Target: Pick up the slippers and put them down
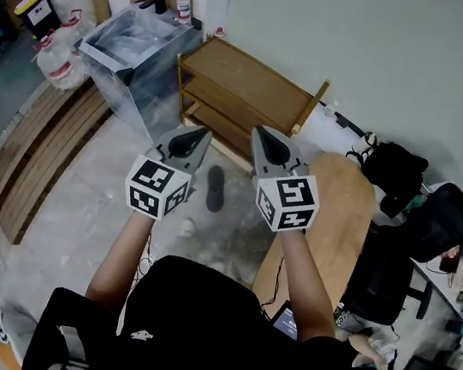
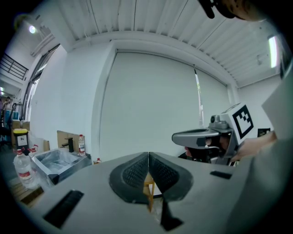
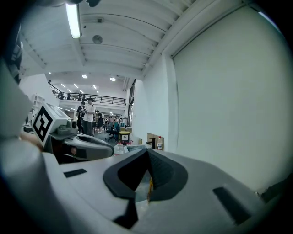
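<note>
One dark slipper lies on the concrete floor in front of a low wooden rack; in the head view it shows between and below my two grippers. My left gripper and right gripper are held side by side, high above the floor, pointing towards the rack and the wall. Both are shut with nothing in them. The left gripper view has its jaws pressed together, with a strip of the rack showing beneath them, and the right gripper to the right. The right gripper view shows shut jaws too.
A steel sink unit with a bottle stands left of the rack. Wooden planks lie along the left. A round wooden tabletop and black bags are on the right. White sacks sit at the far left.
</note>
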A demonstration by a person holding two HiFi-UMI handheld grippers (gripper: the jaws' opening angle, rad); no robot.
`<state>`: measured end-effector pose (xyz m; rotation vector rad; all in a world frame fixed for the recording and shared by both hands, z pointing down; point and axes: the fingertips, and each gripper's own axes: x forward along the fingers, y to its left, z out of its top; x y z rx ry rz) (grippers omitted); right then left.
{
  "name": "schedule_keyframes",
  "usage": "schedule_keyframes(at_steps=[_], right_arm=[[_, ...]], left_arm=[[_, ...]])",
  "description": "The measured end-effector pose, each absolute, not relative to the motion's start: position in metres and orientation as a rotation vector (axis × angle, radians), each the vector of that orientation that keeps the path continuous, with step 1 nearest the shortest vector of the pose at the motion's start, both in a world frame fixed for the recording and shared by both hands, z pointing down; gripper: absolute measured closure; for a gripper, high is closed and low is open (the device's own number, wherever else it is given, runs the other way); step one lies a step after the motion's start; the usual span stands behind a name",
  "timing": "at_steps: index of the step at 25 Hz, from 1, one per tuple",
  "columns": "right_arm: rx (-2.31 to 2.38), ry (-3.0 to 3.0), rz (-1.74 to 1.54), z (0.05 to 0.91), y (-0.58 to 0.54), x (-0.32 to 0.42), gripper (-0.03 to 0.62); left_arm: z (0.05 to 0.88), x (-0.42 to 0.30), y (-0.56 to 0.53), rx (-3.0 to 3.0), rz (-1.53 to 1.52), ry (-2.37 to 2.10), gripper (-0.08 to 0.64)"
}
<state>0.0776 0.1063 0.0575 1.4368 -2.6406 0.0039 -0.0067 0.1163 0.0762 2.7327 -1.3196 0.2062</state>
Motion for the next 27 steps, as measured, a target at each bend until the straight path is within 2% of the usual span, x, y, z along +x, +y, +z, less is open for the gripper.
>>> schedule_keyframes(at_steps=[27], right_arm=[[1.453,-2.65,-0.017,0.052,0.12,0.067,0.594]], left_arm=[[0.067,-0.008,0.13,2.769,0.173,-1.315,0.555]])
